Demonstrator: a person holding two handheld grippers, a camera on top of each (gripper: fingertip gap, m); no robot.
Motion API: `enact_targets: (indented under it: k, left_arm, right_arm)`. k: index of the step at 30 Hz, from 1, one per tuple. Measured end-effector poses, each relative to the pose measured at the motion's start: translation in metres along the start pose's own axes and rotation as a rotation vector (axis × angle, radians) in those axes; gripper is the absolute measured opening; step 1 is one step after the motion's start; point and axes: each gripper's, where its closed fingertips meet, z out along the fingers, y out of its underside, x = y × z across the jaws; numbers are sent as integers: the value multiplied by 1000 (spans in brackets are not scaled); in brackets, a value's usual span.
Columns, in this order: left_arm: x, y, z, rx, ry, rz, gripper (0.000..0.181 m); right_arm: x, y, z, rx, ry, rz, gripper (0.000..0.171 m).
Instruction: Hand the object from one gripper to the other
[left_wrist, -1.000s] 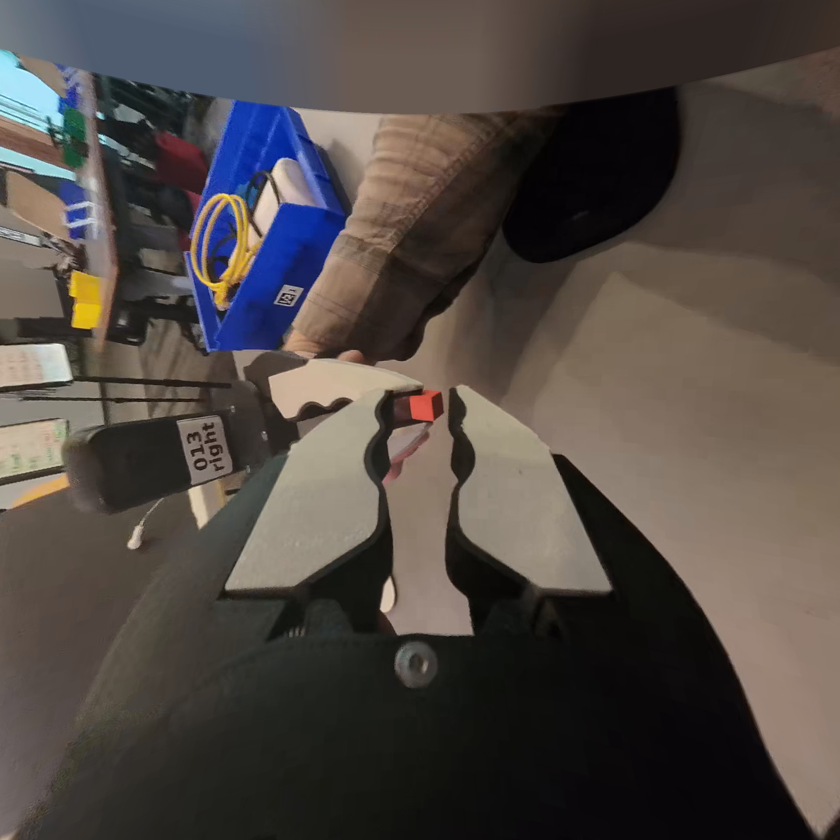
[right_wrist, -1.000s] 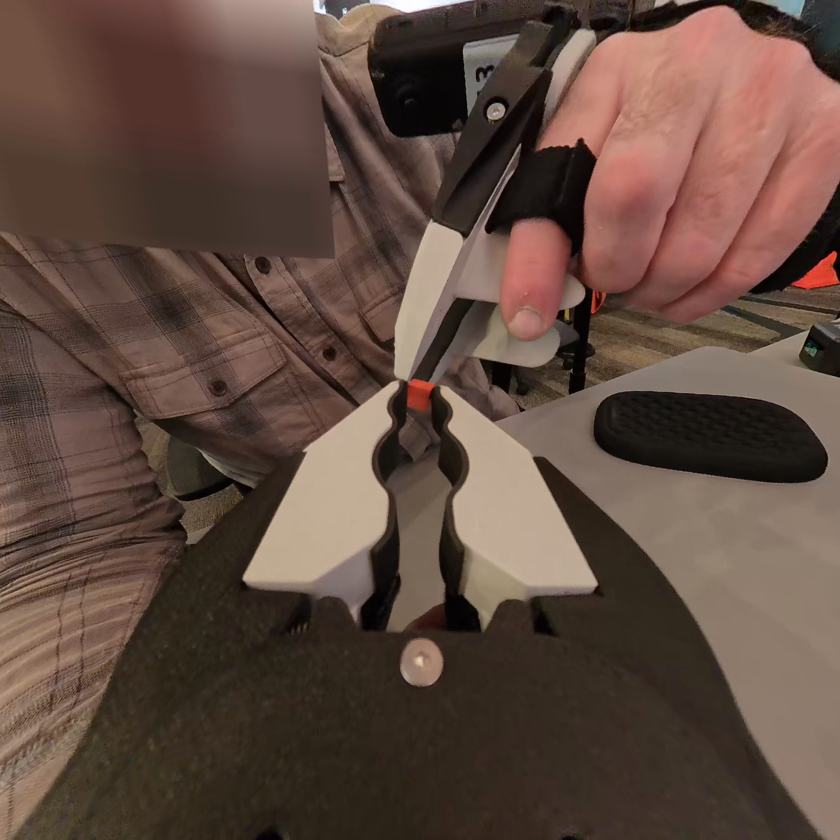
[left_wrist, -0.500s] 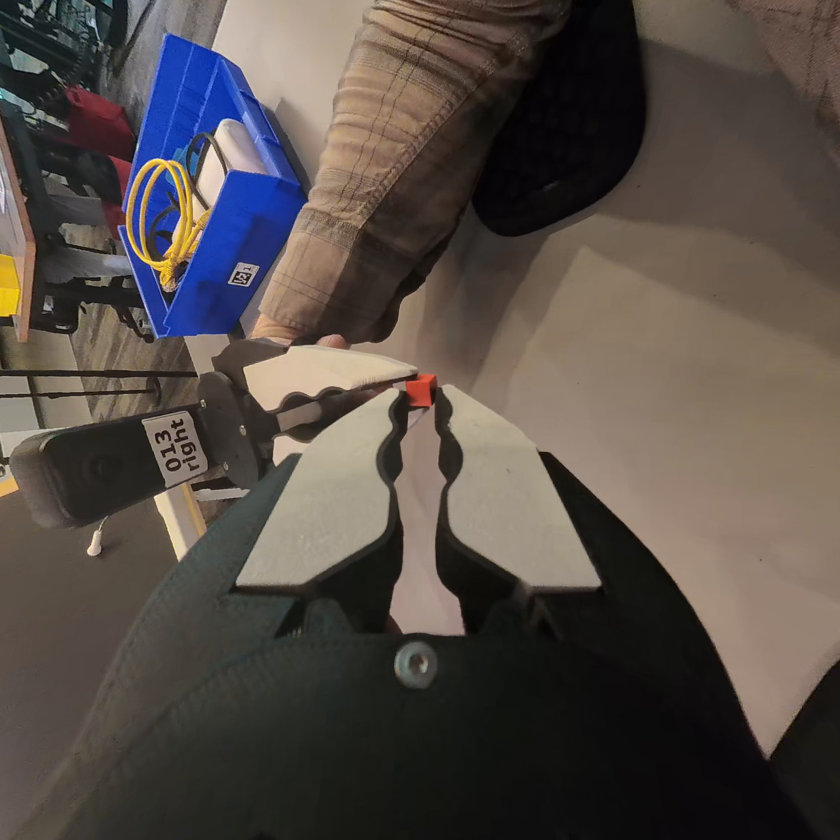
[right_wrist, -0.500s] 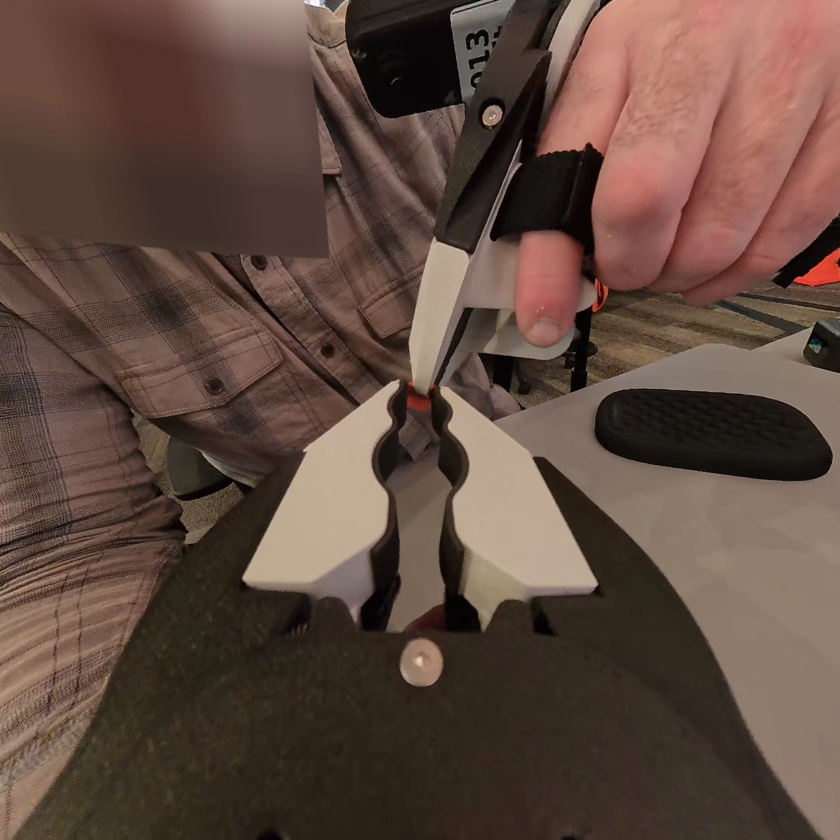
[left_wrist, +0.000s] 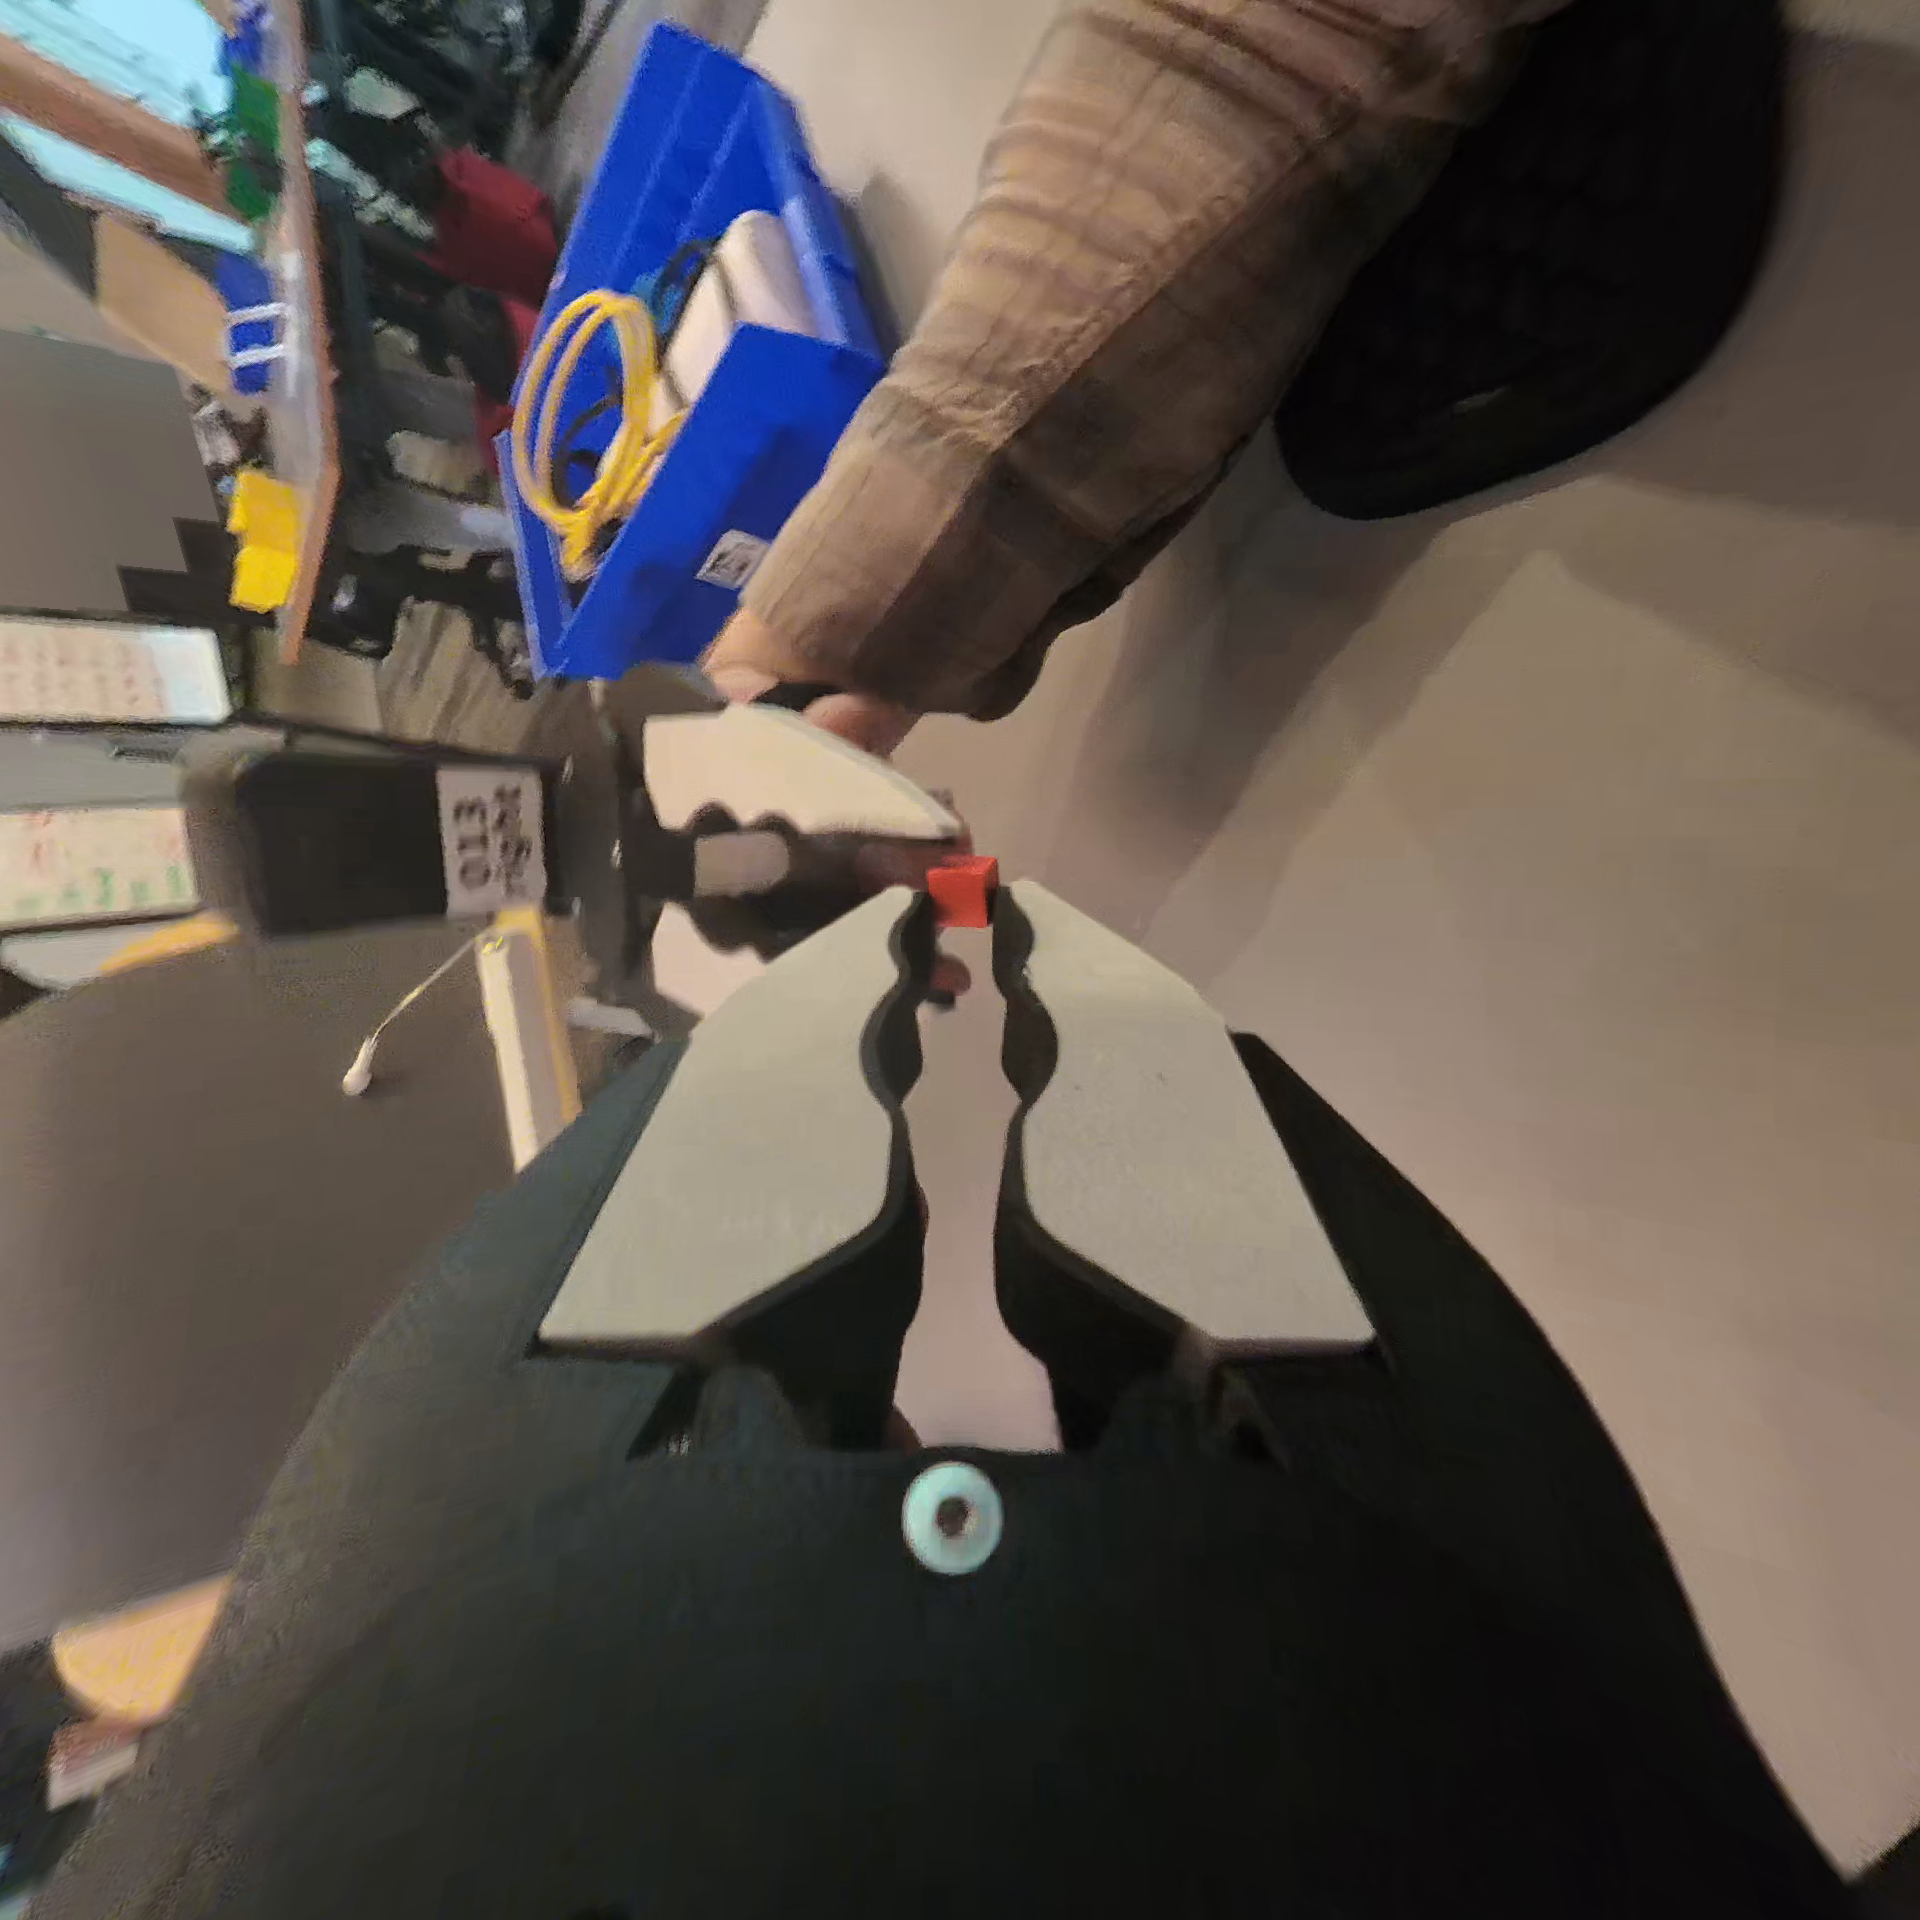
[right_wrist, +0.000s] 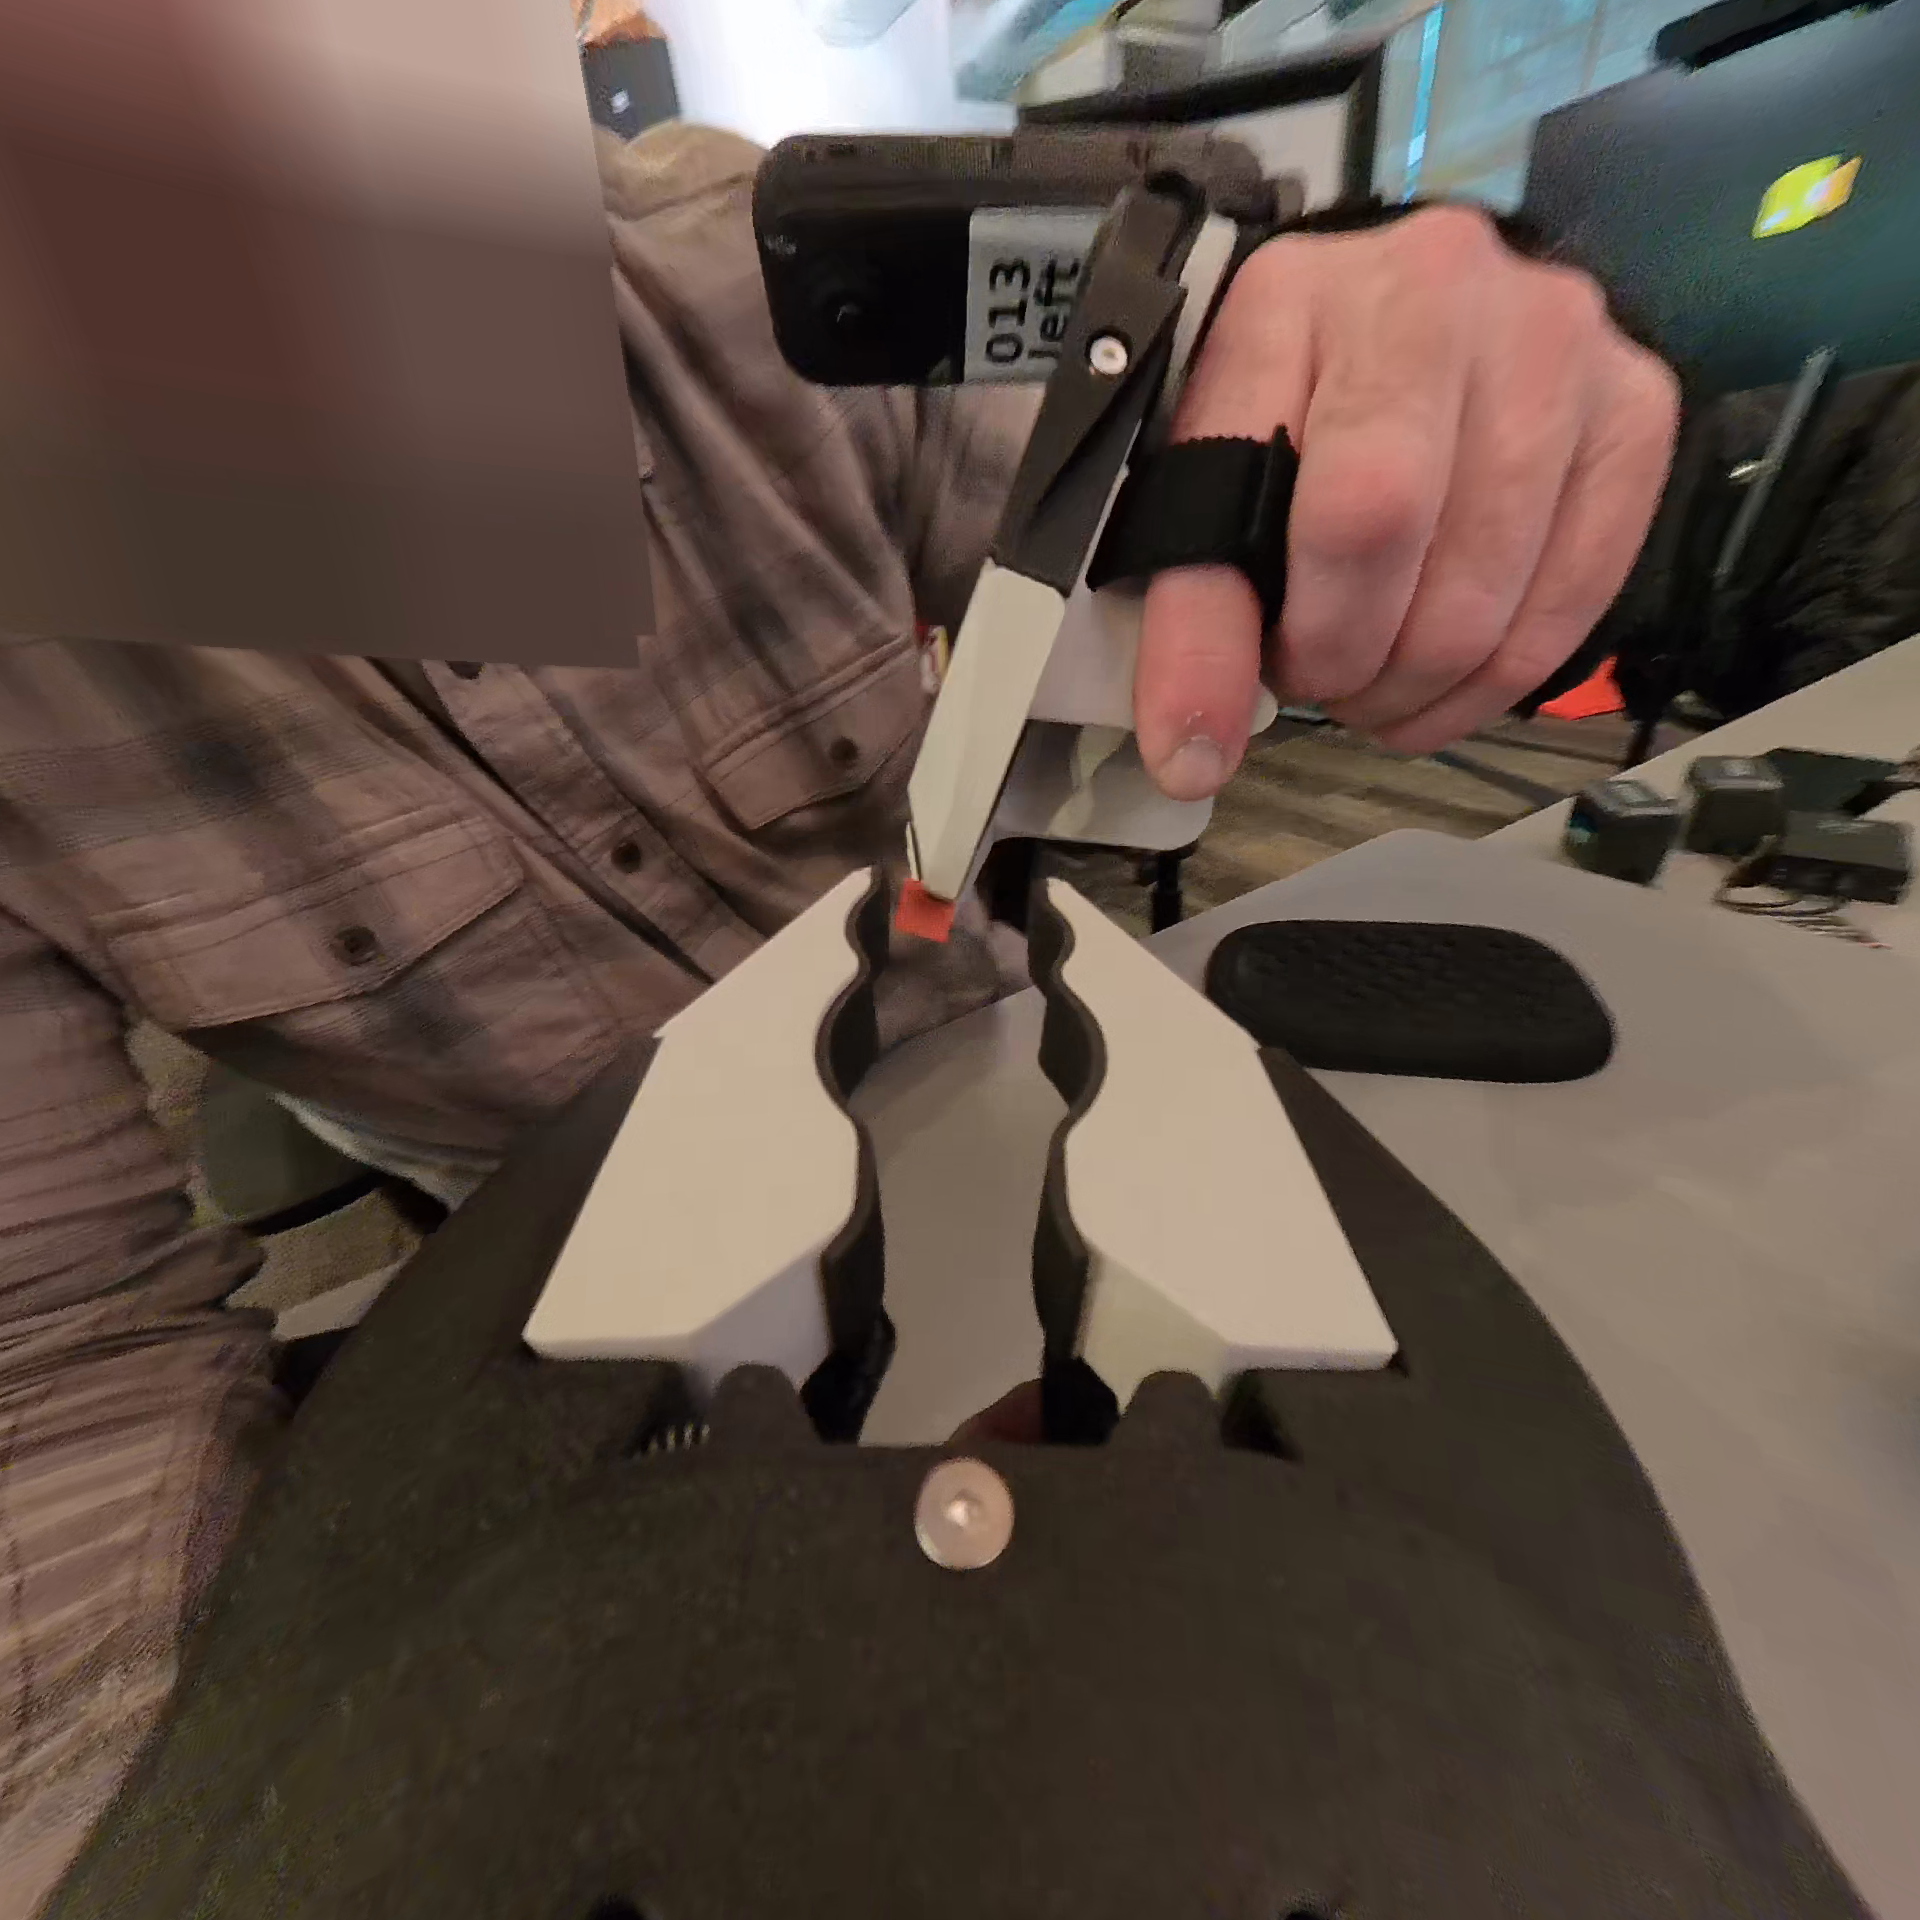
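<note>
A small red cube (left_wrist: 961, 894) is pinched between the tips of my left gripper (left_wrist: 961, 902), which is shut on it. In the right wrist view the left gripper (right_wrist: 935, 878) comes down from above, held by a hand, with the cube (right_wrist: 923, 916) at its tip. My right gripper (right_wrist: 958, 885) is open. The cube sits between its spread fingertips, close to the left finger (right_wrist: 769, 1091), and I cannot tell whether it touches. In the left wrist view the right gripper (left_wrist: 831, 847) is just left of the cube.
A grey table (right_wrist: 1662, 1247) lies below, with a black textured pad (right_wrist: 1403, 997) on it and small dark devices (right_wrist: 1745, 821) at its far right. A blue bin (left_wrist: 675, 416) with a yellow cable is beyond. The person's plaid shirt (right_wrist: 416, 883) is close behind. Only a small space, under 4 cm, lies between the two pairs of fingers.
The right gripper, shut on the cube before, has opened. The left gripper closed on the cube and now holds it alone.
</note>
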Motion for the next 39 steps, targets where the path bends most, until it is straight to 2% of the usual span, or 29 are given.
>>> enact_targets:
  k: [5,9,13,16,22,27,39]
  left_arm:
    - [-24,21,-14,-19,-152,-195,10]
    - [-42,38,-24,-52,-233,-361,10]
    - [-54,47,-31,1,-245,-585,10]
    - [-59,52,-33,20,-235,-698,10]
    - [-66,51,-34,91,-218,-829,10]
    - [-69,51,-34,95,-247,-802,10]
    - [-70,49,-33,84,-262,-754,10]
  right_arm:
    - [9,-17,-17,22,155,-92,23]
    - [29,-33,-29,9,372,-216,21]
    - [46,-44,-32,-68,567,-384,19]
    - [53,-44,-33,-135,636,-442,17]
    - [55,-52,-36,-137,688,-489,15]
    - [56,-56,-39,-58,674,-439,11]
    - [59,-55,-37,-32,648,-373,7]
